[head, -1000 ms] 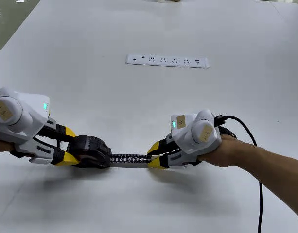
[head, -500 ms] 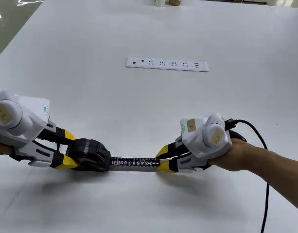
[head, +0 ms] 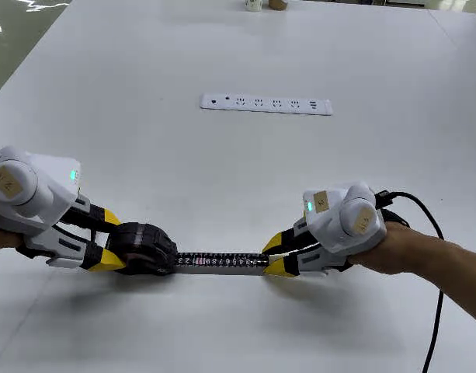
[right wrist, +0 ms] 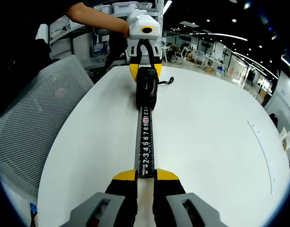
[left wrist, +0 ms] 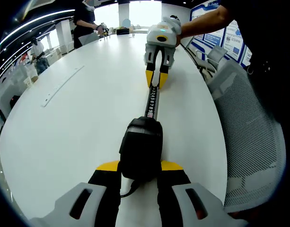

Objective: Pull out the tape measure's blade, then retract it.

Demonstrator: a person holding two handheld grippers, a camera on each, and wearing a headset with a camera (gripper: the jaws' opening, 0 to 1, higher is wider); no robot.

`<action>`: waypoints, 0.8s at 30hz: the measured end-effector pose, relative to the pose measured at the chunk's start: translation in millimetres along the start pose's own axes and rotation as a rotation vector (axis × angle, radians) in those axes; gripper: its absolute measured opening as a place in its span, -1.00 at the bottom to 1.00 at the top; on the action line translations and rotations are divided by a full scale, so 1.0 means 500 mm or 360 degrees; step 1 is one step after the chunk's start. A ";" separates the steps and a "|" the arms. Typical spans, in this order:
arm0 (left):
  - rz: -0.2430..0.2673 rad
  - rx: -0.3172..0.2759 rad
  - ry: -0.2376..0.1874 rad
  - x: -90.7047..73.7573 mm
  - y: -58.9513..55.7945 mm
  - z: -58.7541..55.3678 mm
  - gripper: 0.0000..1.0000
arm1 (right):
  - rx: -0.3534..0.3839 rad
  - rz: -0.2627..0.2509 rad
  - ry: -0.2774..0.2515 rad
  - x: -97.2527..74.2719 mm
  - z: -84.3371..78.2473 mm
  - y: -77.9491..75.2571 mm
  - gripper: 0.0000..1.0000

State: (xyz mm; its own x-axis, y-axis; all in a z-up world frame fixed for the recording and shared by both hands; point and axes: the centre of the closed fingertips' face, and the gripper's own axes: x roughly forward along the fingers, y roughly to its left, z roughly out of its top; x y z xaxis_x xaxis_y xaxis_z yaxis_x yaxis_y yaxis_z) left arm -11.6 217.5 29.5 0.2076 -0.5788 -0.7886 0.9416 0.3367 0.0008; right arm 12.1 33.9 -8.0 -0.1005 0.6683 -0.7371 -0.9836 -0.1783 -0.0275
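Observation:
A black tape measure case (head: 144,247) lies on the white table (head: 222,171), and my left gripper (head: 107,238) is shut on it. In the left gripper view the case (left wrist: 141,149) sits between the yellow-tipped fingers (left wrist: 108,166). The numbered blade (head: 220,259) runs right from the case to my right gripper (head: 275,253), which is shut on the blade's end. In the right gripper view the blade (right wrist: 145,142) stretches straight ahead from the fingertips (right wrist: 125,175) to the case (right wrist: 147,88) and the left gripper (right wrist: 145,71) beyond it.
A white power strip (head: 266,103) lies flat farther back on the table. A black cable (head: 432,295) trails from the right gripper toward me. A mesh chair (left wrist: 251,127) stands beside the table. People stand at the table's far end (left wrist: 90,21).
My right gripper has moved to the right with the blade's end, and more of the blade shows between it and the case. The left gripper and the case have held still.

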 end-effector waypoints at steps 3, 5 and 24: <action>-0.0001 0.0002 0.0003 0.000 0.000 0.000 -0.54 | 0.0000 -0.0002 0.0006 -0.004 -0.006 0.000 -0.85; 0.0000 0.0001 0.0004 0.000 -0.001 0.000 -0.54 | 0.0000 -0.0003 0.0011 -0.007 -0.010 0.001 -0.85; -0.0008 0.0003 0.0016 0.000 -0.001 0.000 -0.54 | 0.0024 -0.0012 0.0063 -0.046 -0.049 0.005 -0.85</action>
State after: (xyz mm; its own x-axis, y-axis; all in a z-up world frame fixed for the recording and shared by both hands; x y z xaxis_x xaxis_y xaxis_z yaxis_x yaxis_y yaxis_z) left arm -12.2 217.4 29.5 0.1999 -0.5728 -0.7949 0.9432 0.3321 -0.0021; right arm 15.5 0.3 -8.0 -0.0873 0.6402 -0.7632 -0.9865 -0.1624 -0.0233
